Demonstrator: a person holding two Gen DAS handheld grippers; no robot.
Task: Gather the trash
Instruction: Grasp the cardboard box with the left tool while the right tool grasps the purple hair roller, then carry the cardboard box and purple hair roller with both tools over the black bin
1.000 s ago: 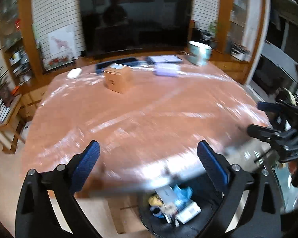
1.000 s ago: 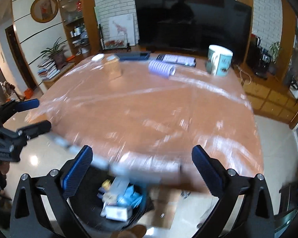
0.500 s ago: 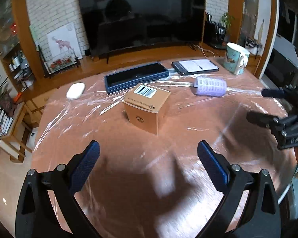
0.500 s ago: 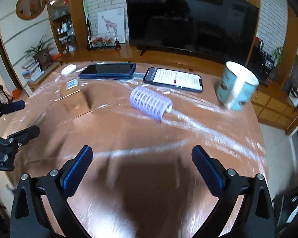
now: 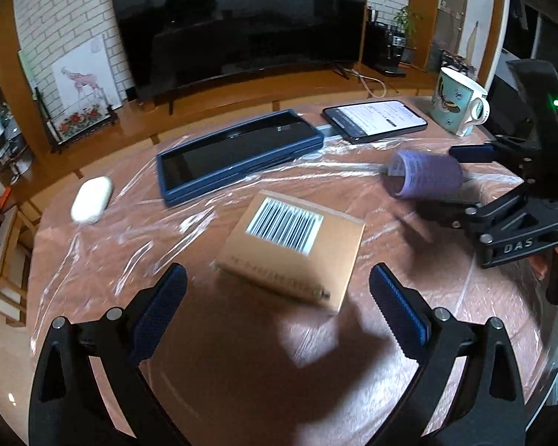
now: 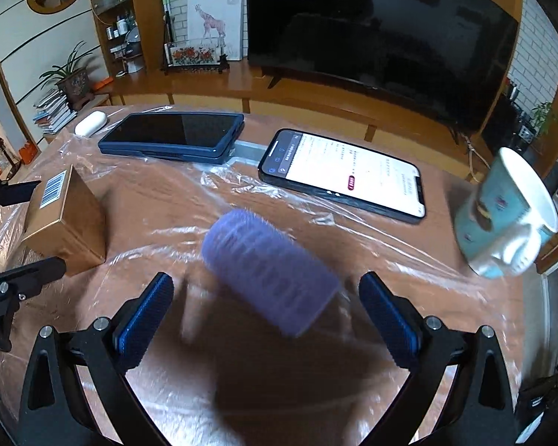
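We hold the left gripper (image 5: pixel 277 297) above the desk (image 5: pixel 241 371) with its jaws spread wide and empty; the cardboard box (image 5: pixel 292 249), barcode label facing up, lies on the desk just ahead of the gap between them, touched by neither. We hold the right gripper (image 6: pixel 266 306) likewise with jaws spread wide and empty; the purple hair roller (image 6: pixel 269 269) lies on its side ahead of that gap, its near end between the blue pads (image 6: pixel 145 321), with clear space on both sides. A crinkled sheet of clear plastic film (image 6: pixel 241 193) covers the desk under all items. Beyond the box lies a dark tablet in a blue case (image 5: pixel 238 152), screen up, and to its left a white oval case (image 5: pixel 92 203). A smartphone (image 6: pixel 344 174) with a lit screen lies beyond the roller, just beside the tablet. A light blue mug (image 6: pixel 506 219) stands near the desk's right edge. In the left wrist view, the right gripper (image 5: pixel 446 186) appears around the roller.
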